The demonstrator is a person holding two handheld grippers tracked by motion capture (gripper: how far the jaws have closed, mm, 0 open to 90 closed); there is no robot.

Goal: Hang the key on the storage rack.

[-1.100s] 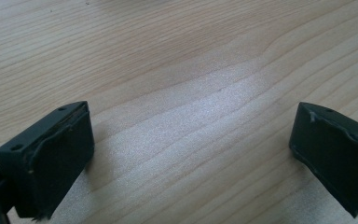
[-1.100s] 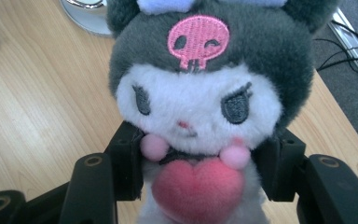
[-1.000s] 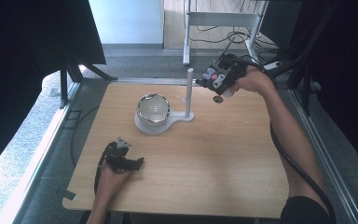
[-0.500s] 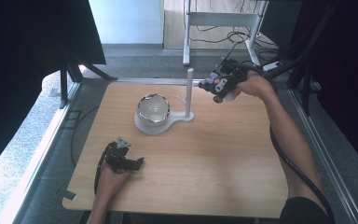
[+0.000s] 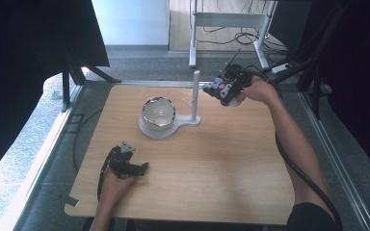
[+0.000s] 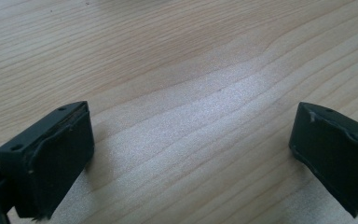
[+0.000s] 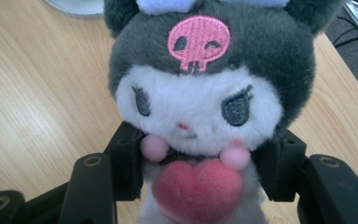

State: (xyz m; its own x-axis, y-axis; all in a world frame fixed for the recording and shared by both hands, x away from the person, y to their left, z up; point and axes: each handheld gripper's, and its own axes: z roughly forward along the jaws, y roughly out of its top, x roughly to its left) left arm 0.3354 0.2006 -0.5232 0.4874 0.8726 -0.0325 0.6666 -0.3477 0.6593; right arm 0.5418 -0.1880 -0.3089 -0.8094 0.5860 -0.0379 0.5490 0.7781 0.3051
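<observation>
Jaws of right gripper [image 7: 198,172] hiding plush toy's [image 7: 200,93] body (lower part).

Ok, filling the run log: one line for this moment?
left gripper: open, on table | right gripper: shut on plush toy, near stand post

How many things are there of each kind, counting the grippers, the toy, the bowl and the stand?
Grippers: 2, the left gripper and the right gripper
Plush toys: 1, plush toy
Bowls: 1, bowl
Stands: 1, white stand
Total: 5
</observation>
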